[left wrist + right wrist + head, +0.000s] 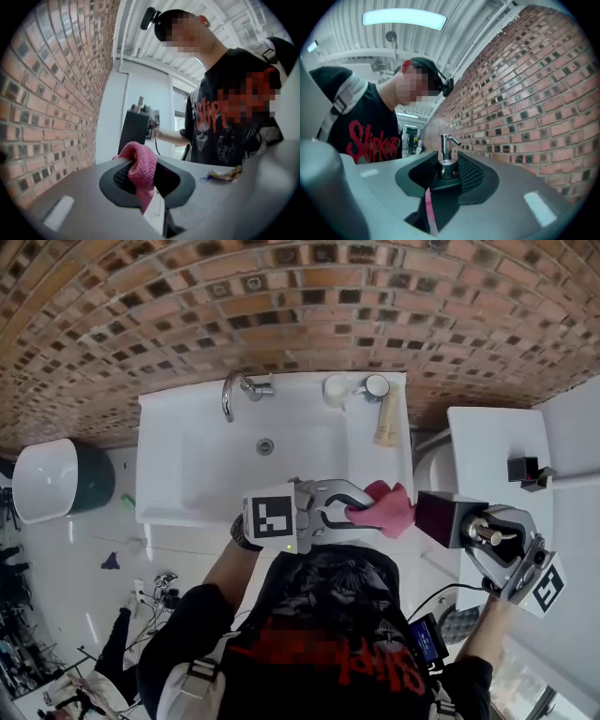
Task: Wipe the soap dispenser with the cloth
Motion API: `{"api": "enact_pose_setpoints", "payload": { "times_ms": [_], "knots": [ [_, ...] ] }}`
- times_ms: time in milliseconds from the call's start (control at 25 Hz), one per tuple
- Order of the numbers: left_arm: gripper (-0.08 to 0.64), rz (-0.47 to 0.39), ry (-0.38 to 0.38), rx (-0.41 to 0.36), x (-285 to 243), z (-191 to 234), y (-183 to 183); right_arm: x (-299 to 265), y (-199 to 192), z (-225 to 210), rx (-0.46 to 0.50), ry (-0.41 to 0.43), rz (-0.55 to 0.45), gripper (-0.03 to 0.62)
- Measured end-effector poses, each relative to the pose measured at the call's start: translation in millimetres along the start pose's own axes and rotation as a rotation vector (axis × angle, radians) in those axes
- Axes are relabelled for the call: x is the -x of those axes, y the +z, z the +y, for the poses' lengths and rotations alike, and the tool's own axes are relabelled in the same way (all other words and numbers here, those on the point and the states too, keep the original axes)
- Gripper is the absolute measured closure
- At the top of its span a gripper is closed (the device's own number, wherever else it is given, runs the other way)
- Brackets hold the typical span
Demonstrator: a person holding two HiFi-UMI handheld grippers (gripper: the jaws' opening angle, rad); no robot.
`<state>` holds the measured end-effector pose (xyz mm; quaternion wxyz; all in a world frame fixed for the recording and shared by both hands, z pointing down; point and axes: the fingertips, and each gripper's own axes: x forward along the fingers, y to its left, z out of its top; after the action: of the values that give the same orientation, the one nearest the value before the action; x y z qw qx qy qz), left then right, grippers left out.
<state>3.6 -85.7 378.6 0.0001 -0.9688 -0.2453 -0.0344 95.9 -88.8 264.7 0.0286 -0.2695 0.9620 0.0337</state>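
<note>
My left gripper (354, 512) is shut on a pink cloth (388, 509), which bunches out past its fingertips just off the sink's front right corner. In the left gripper view the cloth (140, 168) is folded between the jaws. To its right, my right gripper (480, 532) is shut on the soap dispenser (441, 518), a dark square bottle with a chrome pump. In the right gripper view the dispenser (447, 161) sits upright between the jaws, pump spout toward the brick wall. Cloth and dispenser are close together but apart. The dispenser (136, 127) also shows beyond the cloth.
A white sink (169, 474) with a chrome faucet (236, 390) stands against the brick wall, with two cups (336, 390) and a brush at its back right. A white counter (487, 442) to the right carries a black object (525, 468). A white bin (42, 479) stands at the left.
</note>
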Motion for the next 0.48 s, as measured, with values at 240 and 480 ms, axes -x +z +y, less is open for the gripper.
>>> {"api": "enact_pose_setpoints", "payload": {
  "times_ms": [240,480],
  "knots": [
    [0.509,-0.188,0.045,-0.105,3.2,-9.7,73.5,-22.9,-84.3,-18.2,-0.138,-0.073,0.200,0.459],
    [0.511,-0.109,0.174,-0.036,-3.1,12.4,49.9,-45.1,-71.9,-10.5,-0.321,0.045,-0.052,0.459]
  ]
}}
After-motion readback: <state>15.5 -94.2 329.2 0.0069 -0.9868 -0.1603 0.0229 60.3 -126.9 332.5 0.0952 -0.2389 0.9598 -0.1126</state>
